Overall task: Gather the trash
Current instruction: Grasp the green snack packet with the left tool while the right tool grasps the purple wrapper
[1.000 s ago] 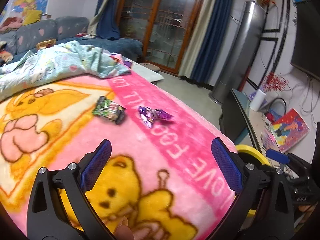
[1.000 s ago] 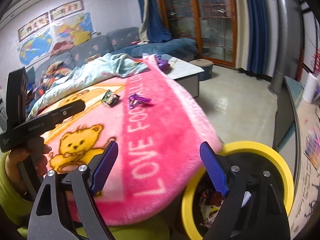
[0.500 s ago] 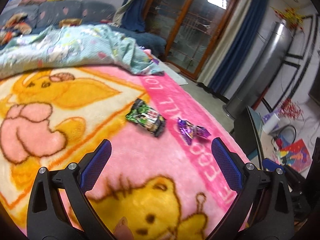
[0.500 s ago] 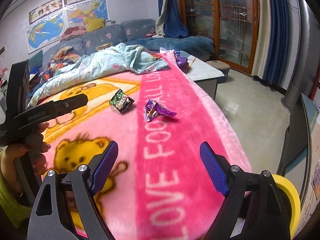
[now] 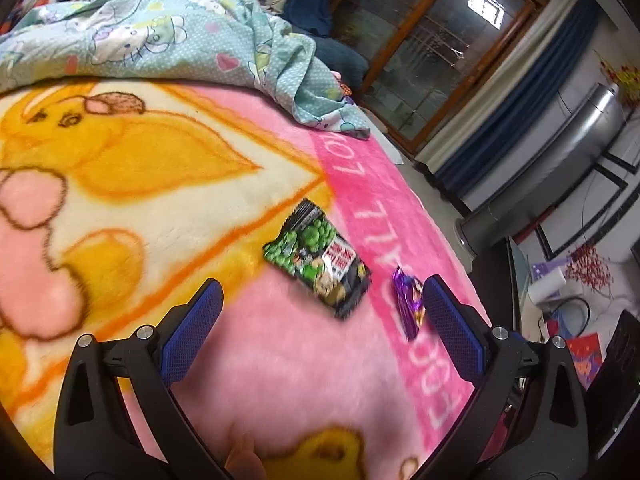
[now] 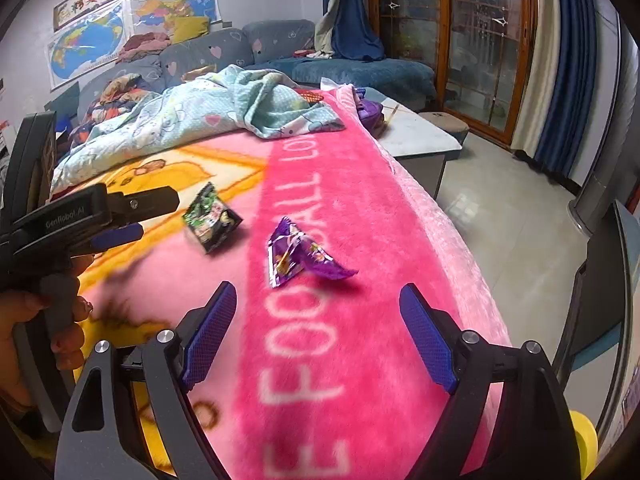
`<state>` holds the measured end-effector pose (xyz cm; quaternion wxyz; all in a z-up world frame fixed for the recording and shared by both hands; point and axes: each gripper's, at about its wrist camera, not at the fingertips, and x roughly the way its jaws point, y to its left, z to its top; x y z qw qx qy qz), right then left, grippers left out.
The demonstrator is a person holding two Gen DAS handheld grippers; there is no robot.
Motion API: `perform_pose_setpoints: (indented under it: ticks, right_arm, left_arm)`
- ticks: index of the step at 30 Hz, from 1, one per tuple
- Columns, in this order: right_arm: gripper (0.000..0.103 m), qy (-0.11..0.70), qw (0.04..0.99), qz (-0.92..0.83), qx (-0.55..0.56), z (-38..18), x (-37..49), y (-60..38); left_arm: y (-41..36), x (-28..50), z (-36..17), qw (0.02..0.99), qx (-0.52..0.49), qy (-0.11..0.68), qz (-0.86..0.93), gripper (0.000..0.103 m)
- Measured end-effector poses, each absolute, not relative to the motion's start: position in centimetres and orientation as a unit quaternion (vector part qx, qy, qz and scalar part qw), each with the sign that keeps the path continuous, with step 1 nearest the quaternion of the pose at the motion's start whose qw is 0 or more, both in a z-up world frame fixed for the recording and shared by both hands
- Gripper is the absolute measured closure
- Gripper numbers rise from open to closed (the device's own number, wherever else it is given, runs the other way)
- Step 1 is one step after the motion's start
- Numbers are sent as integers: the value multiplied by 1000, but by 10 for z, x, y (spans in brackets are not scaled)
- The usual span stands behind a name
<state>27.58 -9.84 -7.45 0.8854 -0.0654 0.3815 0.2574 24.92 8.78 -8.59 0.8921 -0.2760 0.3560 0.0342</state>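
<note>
Two wrappers lie on a pink cartoon blanket (image 5: 280,360). The green and black snack packet (image 5: 318,264) rests just ahead of my left gripper (image 5: 320,304), which is open and empty. A crumpled purple wrapper (image 5: 410,304) sits beside its right fingertip. In the right wrist view the purple wrapper (image 6: 298,256) lies a short way ahead of my right gripper (image 6: 316,312), also open and empty. The green packet (image 6: 210,220) is to its left, near the left gripper (image 6: 120,220), which a hand (image 6: 24,320) holds.
A light blue quilt (image 6: 208,120) is bunched at the far end of the blanket (image 6: 360,240). The rim of a yellow bin (image 6: 584,444) shows at the lower right. A low grey table (image 6: 416,136), tiled floor and a dark cabinet (image 6: 604,276) lie to the right.
Both grippers moved forward over the blanket toward the wrappers, which now look larger and closer. The left gripper rolled. The yellow bin has slid almost out of the right view. Both jaws stayed open.
</note>
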Motion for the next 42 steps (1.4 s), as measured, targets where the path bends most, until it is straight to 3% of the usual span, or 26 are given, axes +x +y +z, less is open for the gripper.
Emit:
perform_pose_setpoints:
  ticks: [9, 12, 14, 16, 17, 27, 36, 42]
  right_arm:
    - [22, 384, 880, 267, -86, -85, 303, -83]
    - [27, 385, 879, 264, -100, -91, 313, -75]
    - [38, 395, 873, 268, -96, -96, 319, -72]
    - [74, 415, 862, 275, -95, -105, 324, -68]
    - [77, 424, 858, 275, -91, -109, 325, -68]
    - [79, 430, 853, 293, -30, -107, 294, -79]
    - [81, 427, 853, 299, -12, -104, 253, -88]
    - [86, 422, 858, 293, -3, -99, 239, -98]
  left_arm:
    - [92, 280, -99, 879, -292, 369, 81, 11]
    - [98, 286, -106, 871, -303, 374, 103, 15]
    - [100, 286, -107, 870, -308, 368, 112, 16]
    - [97, 286, -108, 872, -297, 369, 124, 20]
    - [96, 286, -108, 873, -291, 369, 128, 24]
    - [97, 272, -111, 880, -257, 376, 135, 77]
    - [99, 239, -115, 878, -294, 373, 64, 97]
    - [83, 217, -105, 882, -295, 366, 8, 99]
